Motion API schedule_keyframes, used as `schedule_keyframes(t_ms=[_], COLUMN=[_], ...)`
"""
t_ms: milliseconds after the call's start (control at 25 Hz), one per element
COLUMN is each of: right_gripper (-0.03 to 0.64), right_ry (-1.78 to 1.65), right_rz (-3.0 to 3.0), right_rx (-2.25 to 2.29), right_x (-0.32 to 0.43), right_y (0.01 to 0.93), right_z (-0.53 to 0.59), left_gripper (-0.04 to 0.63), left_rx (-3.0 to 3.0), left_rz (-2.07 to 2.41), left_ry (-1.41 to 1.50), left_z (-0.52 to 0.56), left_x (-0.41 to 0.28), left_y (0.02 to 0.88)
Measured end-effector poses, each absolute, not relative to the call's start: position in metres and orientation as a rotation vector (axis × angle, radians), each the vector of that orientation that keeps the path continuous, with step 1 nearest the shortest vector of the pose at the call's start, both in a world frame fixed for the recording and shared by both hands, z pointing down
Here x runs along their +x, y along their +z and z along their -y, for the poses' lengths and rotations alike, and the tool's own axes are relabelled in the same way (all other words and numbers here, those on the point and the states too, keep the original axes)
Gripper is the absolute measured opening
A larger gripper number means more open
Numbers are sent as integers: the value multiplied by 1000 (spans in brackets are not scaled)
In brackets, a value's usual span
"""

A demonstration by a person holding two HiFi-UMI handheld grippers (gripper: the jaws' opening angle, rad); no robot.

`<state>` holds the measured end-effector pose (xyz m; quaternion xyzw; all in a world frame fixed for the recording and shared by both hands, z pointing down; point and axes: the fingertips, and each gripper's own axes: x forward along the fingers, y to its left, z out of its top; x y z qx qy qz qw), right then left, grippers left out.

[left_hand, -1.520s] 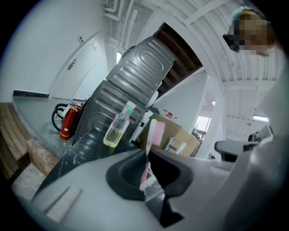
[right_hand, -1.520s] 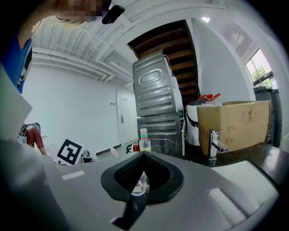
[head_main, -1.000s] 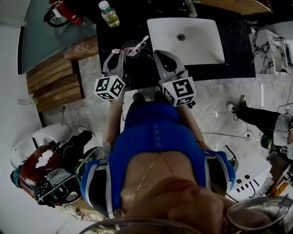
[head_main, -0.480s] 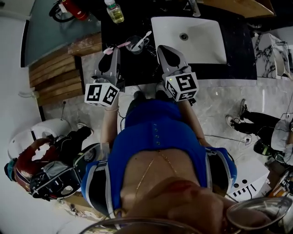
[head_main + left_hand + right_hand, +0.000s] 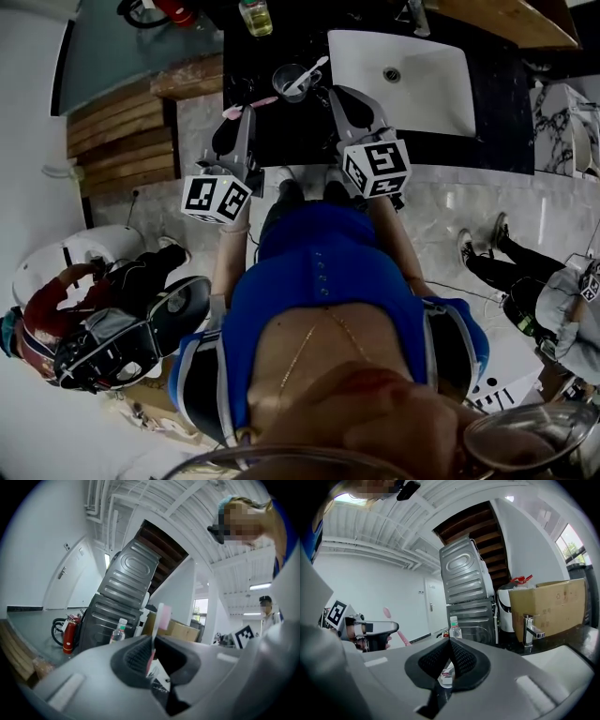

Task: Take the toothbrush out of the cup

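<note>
Left gripper [image 5: 152, 645] is clamped on the pink toothbrush [image 5: 162, 616], held clear of the cup [image 5: 286, 81], to its left; extraction of that brush appears complete. Right gripper [image 5: 450, 644] has its jaws together, empty, near the cup; a white brush [image 5: 314, 68] stands inside.

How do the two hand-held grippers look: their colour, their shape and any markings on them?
The left gripper and the right gripper both have smooth grey bodies that narrow toward the tips. Each carries a white cube with black square markers near the hand. In the gripper views the pads are black and finely ribbed. No cables show on them. The person wears a blue top.
</note>
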<state>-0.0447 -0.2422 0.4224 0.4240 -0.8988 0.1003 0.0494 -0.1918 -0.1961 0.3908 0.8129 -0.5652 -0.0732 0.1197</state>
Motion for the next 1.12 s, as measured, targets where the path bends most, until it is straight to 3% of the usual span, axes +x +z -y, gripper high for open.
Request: schedule_keyframes(t_ms=[920, 1120], right_gripper=[3, 81], right_ry=[780, 844], right_rz=[2702, 2728], right_rx=[1264, 1241], right_x=[-74, -81], right_y=[498, 499], right_z=[297, 304], left_gripper=[25, 25], left_rx=[2212, 2211], left_rz=[1579, 1578], left_ry=[-194, -192], left_z=[170, 171], left_x=[-191, -191], left_y=[441, 444])
